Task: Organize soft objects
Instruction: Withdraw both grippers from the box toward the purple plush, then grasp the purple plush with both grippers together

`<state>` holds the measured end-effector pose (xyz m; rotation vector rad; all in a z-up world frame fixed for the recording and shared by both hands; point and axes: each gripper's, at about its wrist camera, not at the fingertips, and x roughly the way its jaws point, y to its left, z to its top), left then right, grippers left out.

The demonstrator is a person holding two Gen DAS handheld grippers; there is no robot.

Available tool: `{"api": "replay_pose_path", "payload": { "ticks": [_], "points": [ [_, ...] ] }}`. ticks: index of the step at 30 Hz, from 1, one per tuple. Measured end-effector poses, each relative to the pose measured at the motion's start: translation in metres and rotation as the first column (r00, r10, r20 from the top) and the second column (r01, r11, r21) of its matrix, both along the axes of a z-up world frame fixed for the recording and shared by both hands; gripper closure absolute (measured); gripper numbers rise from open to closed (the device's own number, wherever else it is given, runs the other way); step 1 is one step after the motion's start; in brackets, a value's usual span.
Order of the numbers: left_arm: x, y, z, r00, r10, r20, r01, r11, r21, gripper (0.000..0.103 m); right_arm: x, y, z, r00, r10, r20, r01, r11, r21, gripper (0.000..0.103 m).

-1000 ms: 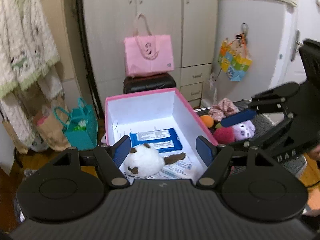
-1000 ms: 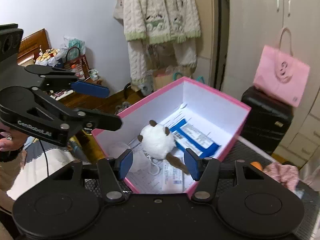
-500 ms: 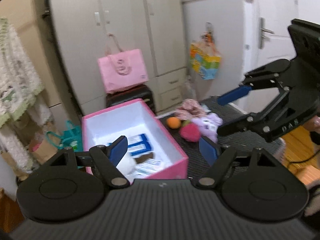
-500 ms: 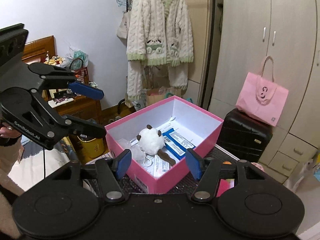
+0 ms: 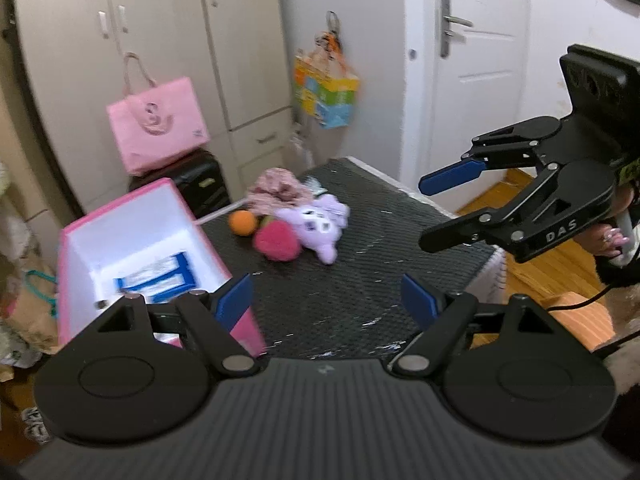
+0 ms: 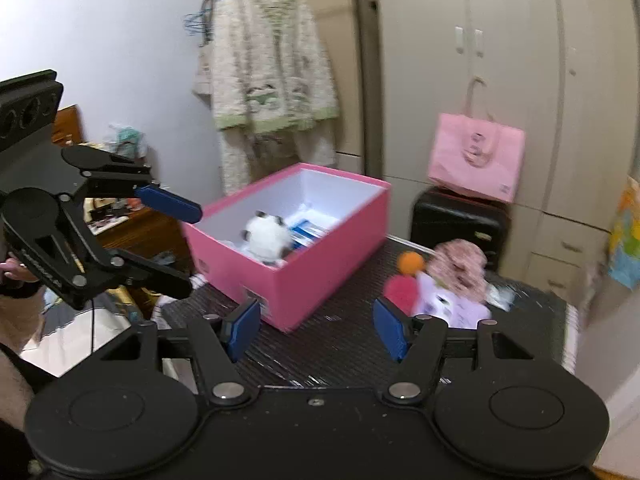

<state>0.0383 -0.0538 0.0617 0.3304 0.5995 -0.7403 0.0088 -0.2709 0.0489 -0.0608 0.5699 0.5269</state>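
Note:
A pink box with a white inside stands on the dark mat; it also shows in the left wrist view. A white plush lies in it on blue-and-white packs. Beyond the box lie a red plush, a purple plush, an orange ball and a pink floral cloth. My left gripper is open and empty over the mat's front. My right gripper is open and empty, short of the box and toys.
A pink tote sits on a black case behind the table. Cupboards, a white door and a hanging colourful bag stand behind. A knitted cardigan hangs left. The mat's right edge drops to a wood floor.
Both grippers have pulled back from over the box and swung right. The white plush stays in the box. The loose toys on the mat have come into view.

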Motion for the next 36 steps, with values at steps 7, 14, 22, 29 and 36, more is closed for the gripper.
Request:
{"api": "replay_pose_path", "payload": {
  "ticks": [7, 14, 22, 29, 36],
  "points": [
    [0.026, -0.042, -0.025, 0.995, -0.047, -0.094, 0.043, 0.998, -0.042, 0.022, 0.005, -0.031, -0.03, 0.998, -0.055, -0.02, 0.056, 0.998, 0.001, 0.034],
    [0.063, -0.077, -0.044, 0.992, -0.028, -0.123, 0.019, 0.997, -0.069, 0.022, 0.025, -0.057, -0.059, 0.996, -0.084, -0.014, 0.085, 0.996, 0.012, 0.034],
    [0.105, -0.089, -0.078, 0.978, 0.069, -0.195, -0.098, 0.985, -0.142, 0.022, 0.067, -0.082, -0.088, 0.993, -0.118, 0.016, 0.117, 0.992, 0.057, 0.033],
    [0.13, -0.094, -0.11, 0.961, 0.155, -0.23, -0.205, 0.955, -0.213, 0.02, 0.109, -0.093, -0.11, 0.991, -0.131, -0.009, 0.131, 0.988, 0.086, 0.033],
    [0.14, -0.103, -0.132, 0.949, 0.23, -0.214, -0.282, 0.925, -0.256, 0.017, 0.152, -0.1, -0.122, 0.982, -0.125, -0.145, 0.148, 0.975, 0.164, 0.033]
  ]
}}
